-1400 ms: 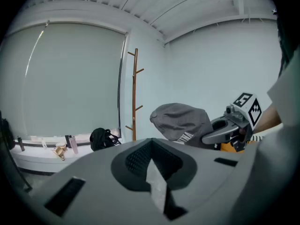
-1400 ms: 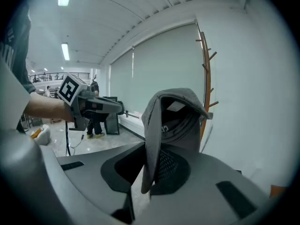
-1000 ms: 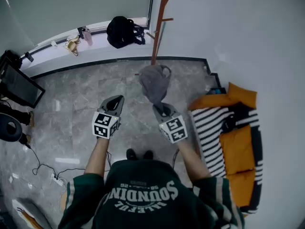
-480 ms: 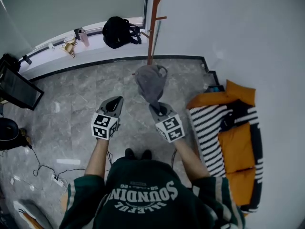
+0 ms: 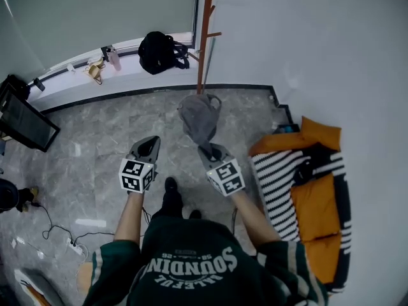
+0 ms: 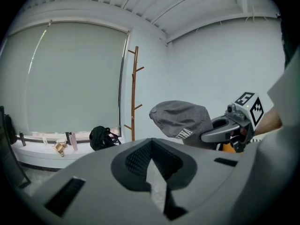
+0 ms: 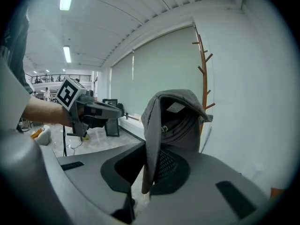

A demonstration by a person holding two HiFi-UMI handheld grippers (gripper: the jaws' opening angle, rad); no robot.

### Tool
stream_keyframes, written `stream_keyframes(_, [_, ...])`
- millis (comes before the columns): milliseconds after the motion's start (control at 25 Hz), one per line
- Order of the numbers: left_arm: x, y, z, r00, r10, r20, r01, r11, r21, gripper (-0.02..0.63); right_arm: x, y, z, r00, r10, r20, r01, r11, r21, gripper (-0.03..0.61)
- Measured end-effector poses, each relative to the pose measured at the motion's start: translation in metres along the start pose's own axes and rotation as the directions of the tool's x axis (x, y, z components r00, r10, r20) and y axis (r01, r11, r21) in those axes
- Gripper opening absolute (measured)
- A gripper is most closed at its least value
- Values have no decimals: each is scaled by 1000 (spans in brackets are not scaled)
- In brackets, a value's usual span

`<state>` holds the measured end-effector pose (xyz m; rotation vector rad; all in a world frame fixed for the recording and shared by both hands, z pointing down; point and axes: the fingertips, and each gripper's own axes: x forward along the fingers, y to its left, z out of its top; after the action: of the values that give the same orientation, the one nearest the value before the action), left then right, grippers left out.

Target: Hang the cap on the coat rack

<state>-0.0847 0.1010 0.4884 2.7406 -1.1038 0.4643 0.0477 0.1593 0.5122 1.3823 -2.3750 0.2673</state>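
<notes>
Grey cap, change: it stays pinched in the right gripper, just as a second ago.
Feet, change: one black shoe now stands ahead of the other on the marble floor; earlier the two were side by side.
Left arm: bent and held forward at chest height, level with the right; the left gripper has its jaws closed together with nothing between them.
Right arm: stretched forward, with the gripper angled up and slightly inward; its jaws are clamped on the lower edge of the cap.
Cap's look: soft grey fabric. It stands upright above the jaws with the crown upward, the hollow inside and a sewn label turned toward the right gripper's camera, and pale lettering on the outer side.
Cap's place: in the air, between the person and the coat rack, apart from its pegs.
Coat rack: a brown wooden pole with short angled pegs, standing in the corner.
Beyond: a black backpack on the window ledge.
</notes>
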Motion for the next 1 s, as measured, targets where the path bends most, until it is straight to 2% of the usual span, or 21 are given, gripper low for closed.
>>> stream_keyframes(280, [29,35,5,1000,-9,15,10,1000,-25,0,41,-17,15,1000,11,-10,-11,1000,-21,18])
stream_keyframes(600, [103,114,27,999,-34,24,35,999,-34,0,132,-63,41,999,6,-35,-7,999,-38,18])
stream_keyframes(1000, [174,222,52,996,-85,1,85,996,-29,0,245,-97,100,998,-12,-55,10,1000,-26,18])
